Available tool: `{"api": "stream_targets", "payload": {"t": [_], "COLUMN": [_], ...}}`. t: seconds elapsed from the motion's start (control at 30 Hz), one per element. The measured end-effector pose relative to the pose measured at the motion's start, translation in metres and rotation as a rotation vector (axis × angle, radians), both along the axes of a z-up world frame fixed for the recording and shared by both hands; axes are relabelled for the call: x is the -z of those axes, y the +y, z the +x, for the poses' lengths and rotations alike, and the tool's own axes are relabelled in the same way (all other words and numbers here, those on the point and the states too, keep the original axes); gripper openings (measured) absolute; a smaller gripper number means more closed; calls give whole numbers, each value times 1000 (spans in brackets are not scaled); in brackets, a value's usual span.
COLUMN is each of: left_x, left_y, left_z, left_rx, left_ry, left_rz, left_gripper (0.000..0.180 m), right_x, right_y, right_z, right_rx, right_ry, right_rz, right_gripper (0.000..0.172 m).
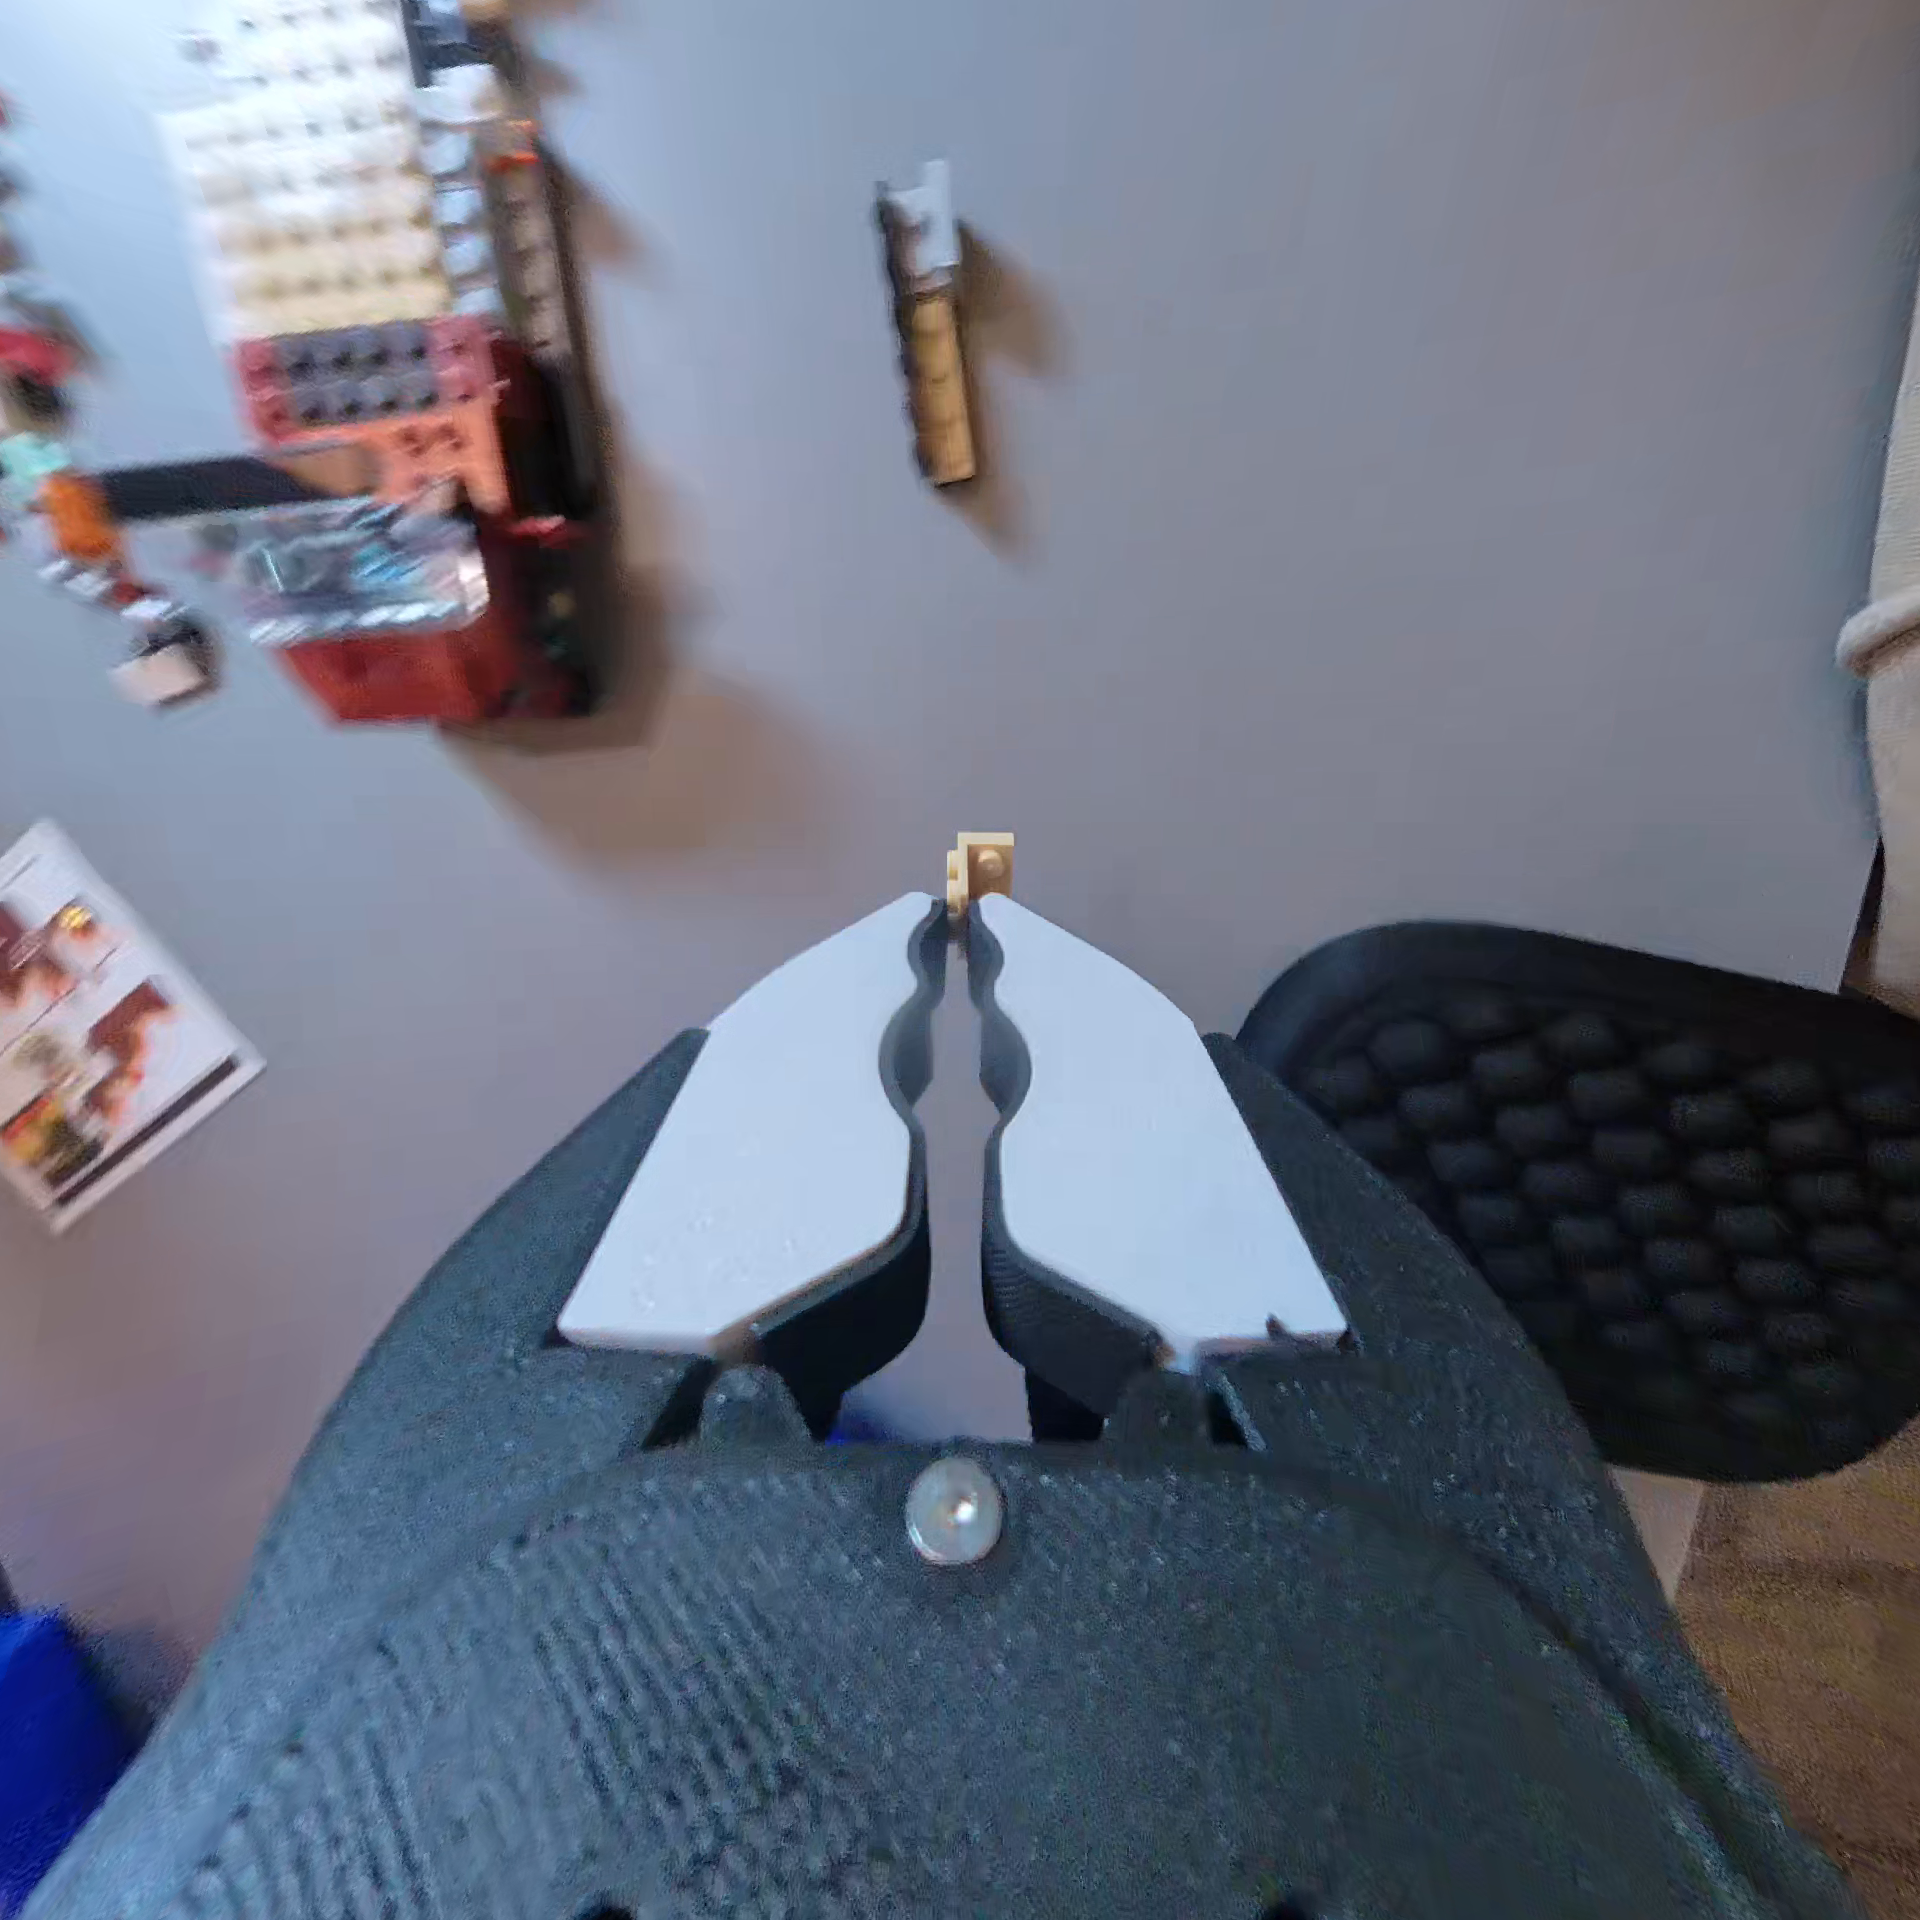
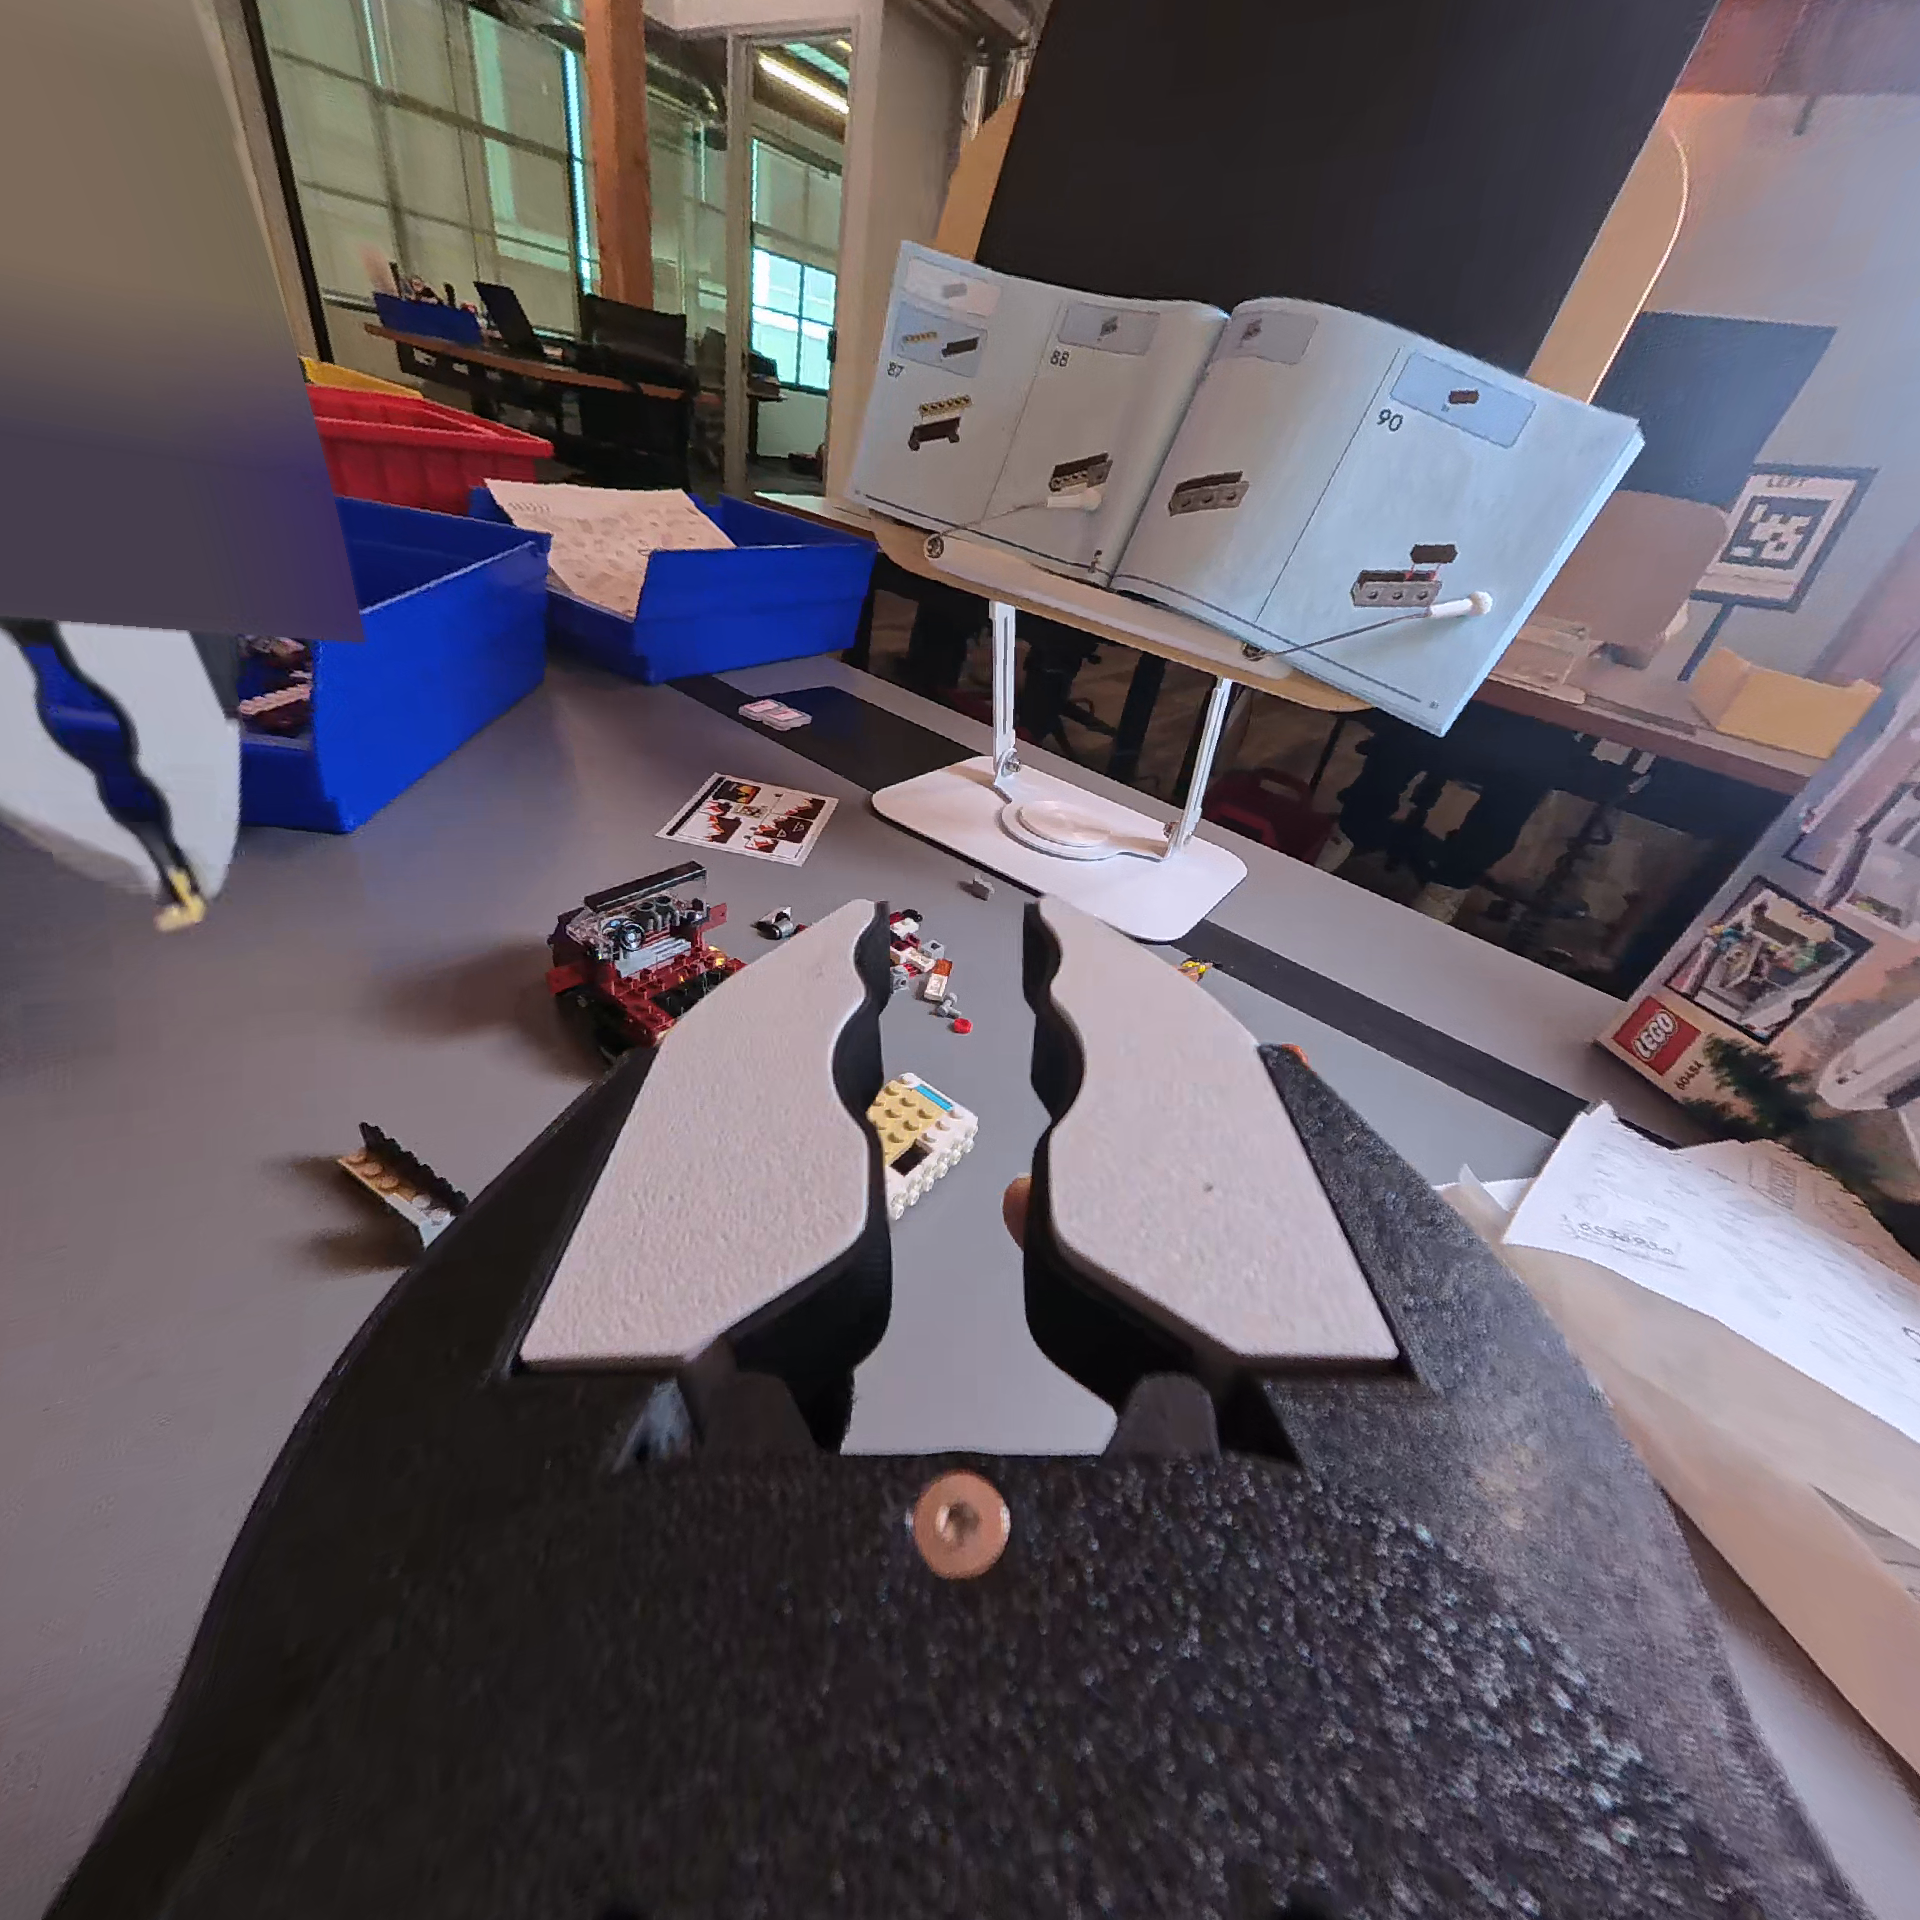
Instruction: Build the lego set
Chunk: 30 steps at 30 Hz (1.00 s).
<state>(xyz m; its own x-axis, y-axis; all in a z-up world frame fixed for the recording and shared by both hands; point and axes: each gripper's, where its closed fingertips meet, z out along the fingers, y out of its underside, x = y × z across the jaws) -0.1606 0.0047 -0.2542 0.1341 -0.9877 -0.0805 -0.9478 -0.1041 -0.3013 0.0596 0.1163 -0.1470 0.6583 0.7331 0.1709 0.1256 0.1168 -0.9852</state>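
Left claw [image 1: 961,914] — pinched on a small tan brick piece [image 1: 982,868], both white fingertips pressed against its lower edge, most of the piece sticking out past the tips at 12 o'clock. It hangs above the grey table [image 1: 1351,520], clear of the surface. In the right wrist view the same claw [image 2: 177,894] shows at 9 o'clock with the tan piece [image 2: 179,914] at its tip.

Right claw [image 2: 956,935] — jaws apart at a moderate gap, nothing between the pads. Seen through the gap, on the table: a cream-and-white plate assembly [image 2: 920,1138] and, beyond it, a scatter of small loose pieces [image 2: 930,977].

Around:
- dark red brick vehicle [image 2: 634,966] at 10 o'clock of the right claw, blurred in the left wrist view [image 1: 416,582]
- tan-and-black strip of bricks [image 2: 400,1179] at 8 o'clock; also [image 1: 935,353]
- sticker sheet [image 2: 748,816] beside the white stand [image 2: 1060,842], which carries an open instruction booklet [image 2: 1226,468]
- blue bins [image 2: 436,665] at 10 o'clock, a red bin [image 2: 416,447] behind them
- black chair seat [image 1: 1621,1195] at 3 o'clock of the left claw
- papers [image 2: 1714,1268] and a boxed set [image 2: 1745,997] at the right edge
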Motion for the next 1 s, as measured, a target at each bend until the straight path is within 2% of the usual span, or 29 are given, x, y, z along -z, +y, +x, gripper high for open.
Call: {"api": "stream_targets", "payload": {"t": [0.1,0.17,0.33,0.4,0.47,0.57,0.63,0.7,0.77,0.9,1.0], "left_x": [29,37,40,29,-2,-61,-72,-63,-41,-1,4], "left_y": [-7,-7,-11,-3,16,49,55,55,50,44,52], "left_z": [20,25,24,15,-15,-97,-161,-210,-240,-259,-262], "left_rx": [67,84,80,35,-82,-336,-491,-610,-675,-710,-723], "left_ry": [52,65,66,42,12,-3,59,92,112,107,78], "left_rz": [-45,-40,-37,8,85,217,204,151,61,-75,-95], "left_gripper": [3,3,3,3,3,3,3,4,4,4,14], "right_x": [-5,-7,-8,-7,-8,-10,-10,-9,-7,-3,0], "right_y": [0,0,1,2,2,3,5,6,8,10,12], "right_z": [7,12,17,18,19,22,23,23,24,23,23], "right_rx": [20,34,40,38,42,45,45,47,54,63,70], "right_ry": [18,29,52,54,54,66,78,78,70,59,48], "right_rz": [10,18,14,9,13,14,9,5,2,-6,-11], "right_gripper": [24,24,24,24,24,24,24,24,24,24,24]}}
